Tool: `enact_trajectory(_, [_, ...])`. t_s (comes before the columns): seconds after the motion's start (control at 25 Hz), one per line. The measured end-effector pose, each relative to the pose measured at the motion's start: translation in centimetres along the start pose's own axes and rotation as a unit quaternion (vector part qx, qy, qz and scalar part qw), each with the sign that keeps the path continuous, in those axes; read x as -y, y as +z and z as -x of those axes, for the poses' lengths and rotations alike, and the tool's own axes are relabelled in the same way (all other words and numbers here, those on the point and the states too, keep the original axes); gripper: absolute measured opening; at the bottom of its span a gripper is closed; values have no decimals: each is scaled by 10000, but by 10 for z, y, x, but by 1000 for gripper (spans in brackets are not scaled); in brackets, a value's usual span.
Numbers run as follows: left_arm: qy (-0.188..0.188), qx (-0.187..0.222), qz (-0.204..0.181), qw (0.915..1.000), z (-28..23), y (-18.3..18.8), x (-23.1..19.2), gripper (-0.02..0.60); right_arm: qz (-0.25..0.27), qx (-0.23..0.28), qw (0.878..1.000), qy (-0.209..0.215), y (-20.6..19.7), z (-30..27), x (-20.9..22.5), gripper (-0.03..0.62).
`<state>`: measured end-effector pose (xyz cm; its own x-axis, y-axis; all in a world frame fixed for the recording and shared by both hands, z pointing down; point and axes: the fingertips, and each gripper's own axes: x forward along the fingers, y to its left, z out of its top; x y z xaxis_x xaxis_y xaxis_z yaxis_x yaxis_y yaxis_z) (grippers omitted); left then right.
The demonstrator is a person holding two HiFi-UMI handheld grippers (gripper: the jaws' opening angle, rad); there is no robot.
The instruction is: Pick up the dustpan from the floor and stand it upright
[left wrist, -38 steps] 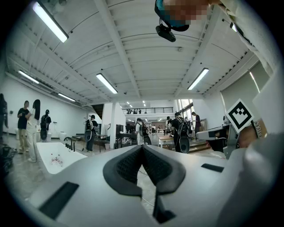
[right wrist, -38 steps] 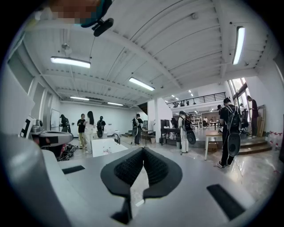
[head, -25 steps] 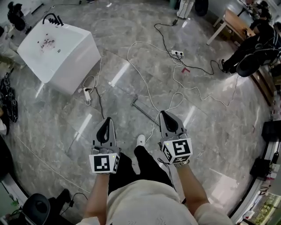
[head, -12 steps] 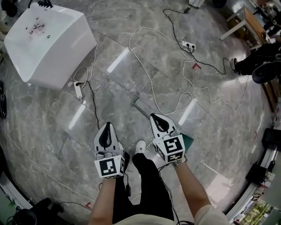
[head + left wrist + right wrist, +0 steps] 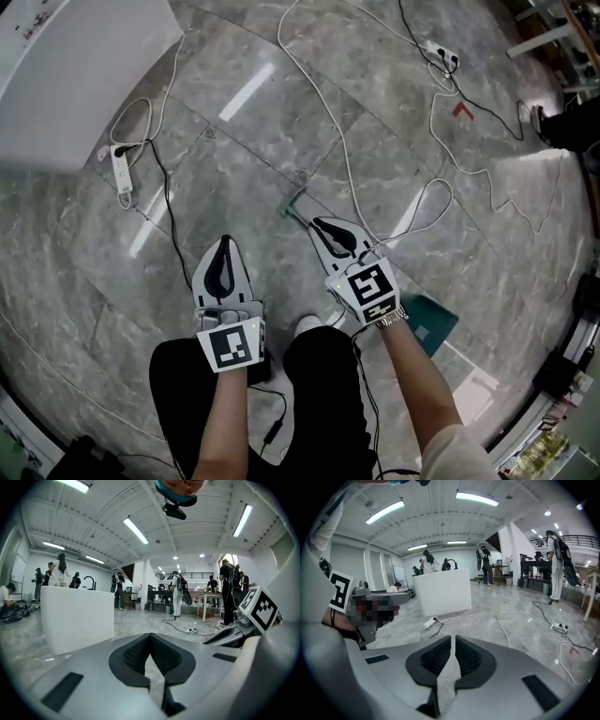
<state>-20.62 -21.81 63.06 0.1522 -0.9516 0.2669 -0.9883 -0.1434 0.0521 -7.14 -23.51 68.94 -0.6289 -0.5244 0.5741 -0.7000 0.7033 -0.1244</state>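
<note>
Dustpan, place: the dustpan (image 5: 433, 325) lies flat on the grey stone floor. Its teal pan shows just beside the person's right forearm. Its thin handle (image 5: 298, 214) runs away from the pan, passes under the right gripper in the head view and ends at a greenish tip.
Dustpan, handling (judged): looks like a thin plastic pan on a slim rod, so probably light and stiff. The rod is narrow and smooth and may roll or slip in a pinch. The pan end is the heavier one and will tend to swing down when lifted.
Where to hold (judged): on the handle, toward the free end, pinched across the rod so that the pan can pivot onto its lower edge.
Left gripper (image 5: 224, 246): jaws pressed together, nothing between them, over bare floor well to the side of the handle.
Right gripper (image 5: 322, 225): jaws closed to a hairline slit and empty. It sits over the handle in the head view; I cannot tell whether it touches.
Pan contents: no dirt seen on the part that shows; the rest is hidden by the arm.
White box (image 5: 66, 75): a large closed-sided block well apart from the dustpan; its inside is not visible.
Hazards: a white cable (image 5: 347, 159) crosses the floor near the handle tip.
</note>
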Motion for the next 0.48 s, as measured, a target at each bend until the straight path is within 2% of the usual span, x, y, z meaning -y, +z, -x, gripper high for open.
enact_trajectory(0.12, [206, 130, 106, 9996, -30, -74, -13, 8, 31, -162, 9998, 121, -70, -54, 17, 31])
enact_trajectory(0.2, [312, 166, 183, 9992, -45, -124, -21, 8, 64, -407, 9990, 179, -119, -88, 27, 107])
enact_trajectory(0.32, [502, 88, 230, 9984, -60, -196, -29, 8, 241, -720, 9966, 314, -189, -132, 37, 120])
enact_trajectory(0.4, [675, 60, 297, 9973, -73, -232, -35, 8, 319, -842, 9952, 393, -225, -158, 42, 120])
enact_trajectory(0.48, [687, 92, 363, 9969, -86, -252, -34, 8, 271, -883, 9950, 386, -253, -180, 46, 120])
